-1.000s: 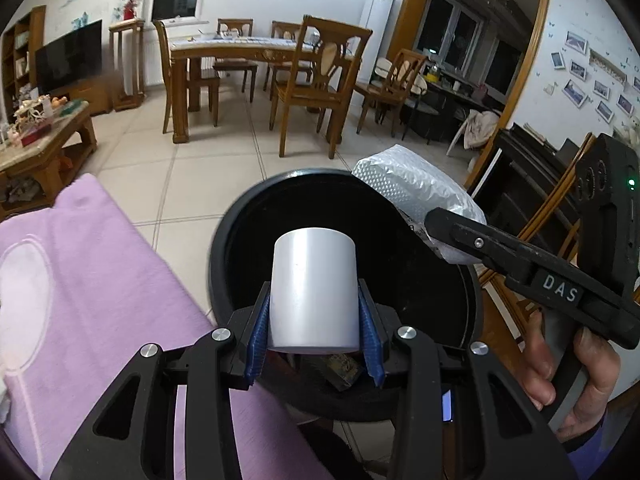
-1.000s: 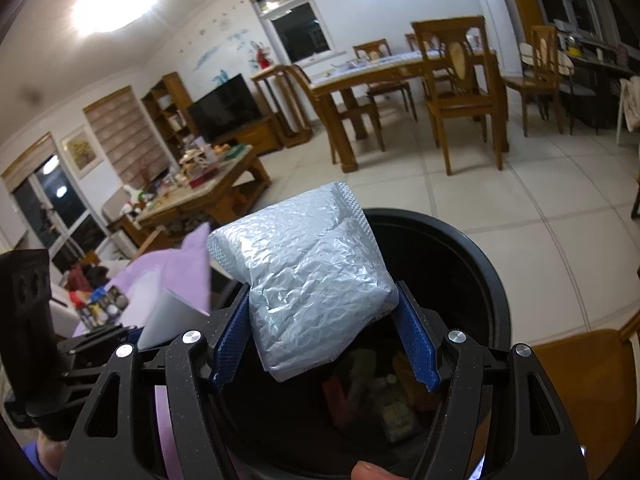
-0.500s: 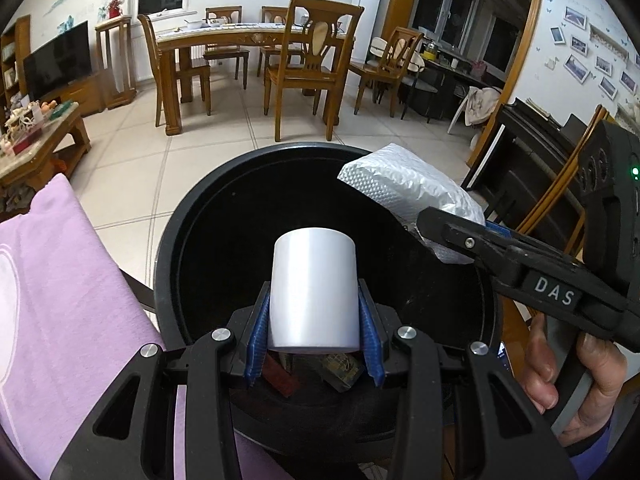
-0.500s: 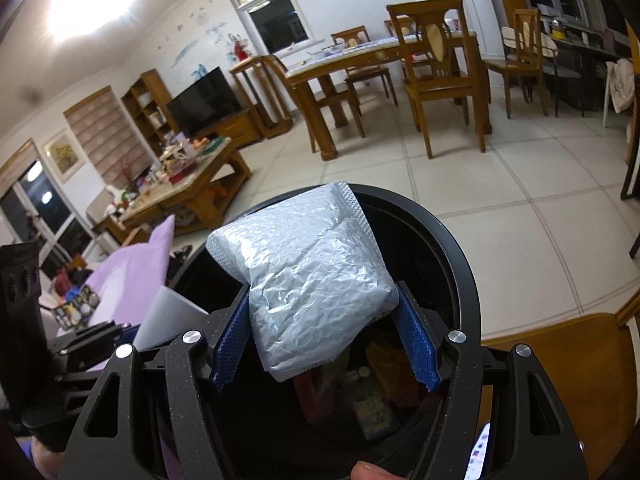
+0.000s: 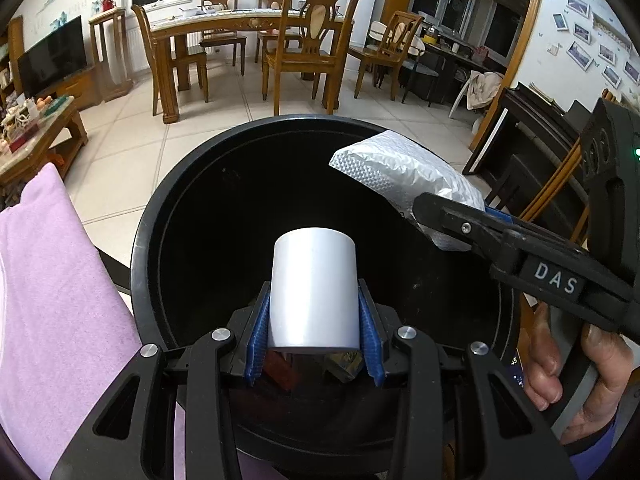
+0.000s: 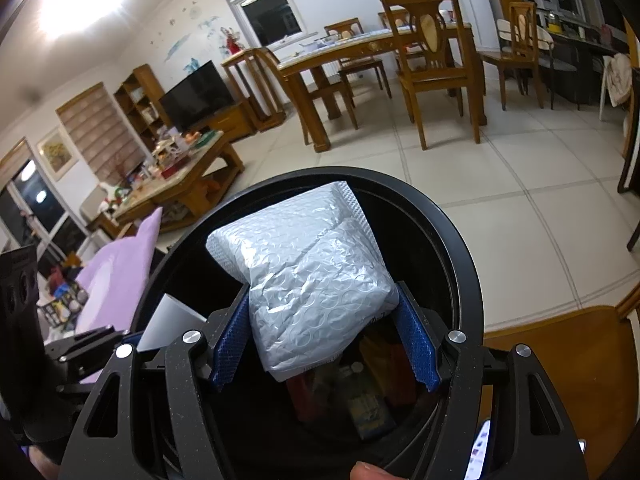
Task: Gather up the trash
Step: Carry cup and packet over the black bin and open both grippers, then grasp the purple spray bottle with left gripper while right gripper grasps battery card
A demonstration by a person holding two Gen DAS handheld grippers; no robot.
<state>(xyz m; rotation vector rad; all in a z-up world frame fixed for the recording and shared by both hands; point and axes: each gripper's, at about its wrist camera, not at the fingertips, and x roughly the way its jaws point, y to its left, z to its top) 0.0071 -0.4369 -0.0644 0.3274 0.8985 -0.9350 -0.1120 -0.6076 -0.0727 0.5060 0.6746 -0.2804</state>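
My left gripper point(image 5: 314, 344) is shut on a white paper cup point(image 5: 314, 290) and holds it over the open mouth of a round black trash bin point(image 5: 168, 200). My right gripper point(image 6: 324, 344) is shut on a silver bubble-wrap mailer point(image 6: 308, 276) and holds it over the same bin point(image 6: 460, 240). In the left wrist view the mailer point(image 5: 400, 164) and the right gripper's body sit at the bin's right rim. The cup point(image 6: 168, 324) shows at the left in the right wrist view. Coloured wrappers point(image 6: 360, 396) lie at the bin's bottom.
A purple cloth point(image 5: 52, 288) covers the surface left of the bin. A wooden chair seat point(image 6: 560, 344) stands to its right. Beyond are a tiled floor point(image 5: 132, 140), a dining table with chairs point(image 5: 256, 28) and a cluttered coffee table point(image 6: 180, 168).
Both grippers have moved forward and down over the bin, so its mouth now fills more of both views. Each still holds its item.
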